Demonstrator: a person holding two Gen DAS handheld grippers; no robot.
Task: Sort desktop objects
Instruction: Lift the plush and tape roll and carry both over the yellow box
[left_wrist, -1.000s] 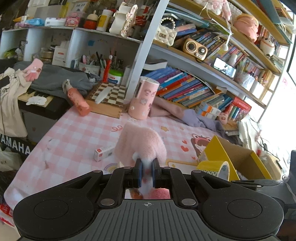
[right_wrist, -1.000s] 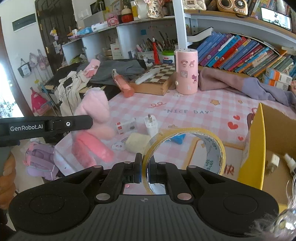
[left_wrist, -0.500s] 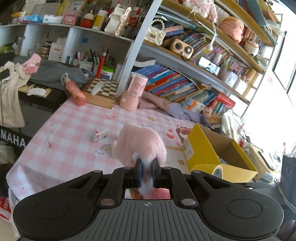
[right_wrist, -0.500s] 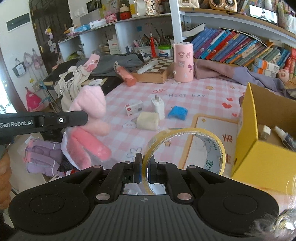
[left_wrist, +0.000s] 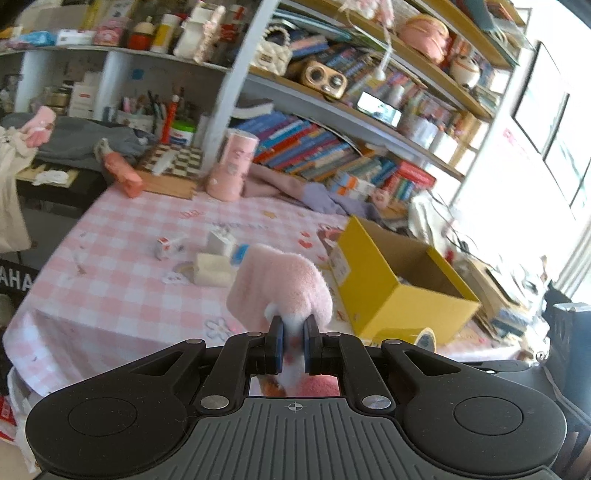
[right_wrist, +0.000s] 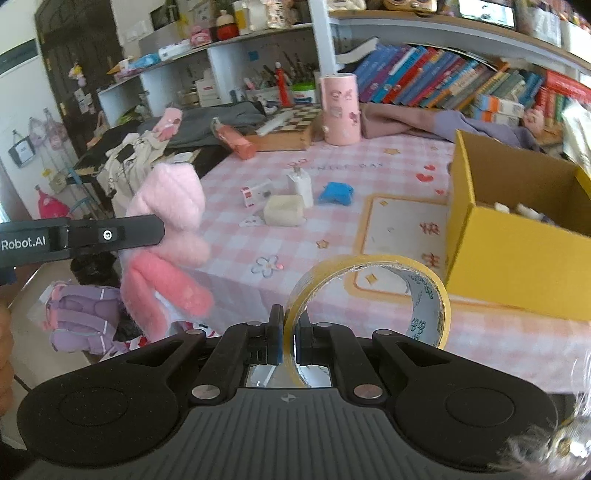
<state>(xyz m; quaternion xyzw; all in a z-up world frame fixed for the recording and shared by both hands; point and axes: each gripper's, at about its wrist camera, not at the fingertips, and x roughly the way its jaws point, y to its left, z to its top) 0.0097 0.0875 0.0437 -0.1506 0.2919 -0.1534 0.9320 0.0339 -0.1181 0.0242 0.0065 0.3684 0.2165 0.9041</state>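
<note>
**Table layout**

An open box (right_wrist: 517, 236) sits at the table's (right_wrist: 332, 240) right edge. Left of it (mid-table) a charger (right_wrist: 301, 184), a small carton (right_wrist: 255, 194) and a soft block (right_wrist: 283, 215) cluster; a chessboard (right_wrist: 291, 127) lies behind.

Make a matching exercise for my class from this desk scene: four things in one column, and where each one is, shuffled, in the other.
Things:
1. pink plush toy
2. tape roll
3. blue cloth
4. pink cylinder

Places:
A. standing beside the chessboard
B. in the right tongs
C. lying on the checked tablecloth
D. in the left tongs

Pairs: 1-D, 2-B, 3-C, 4-A
</note>
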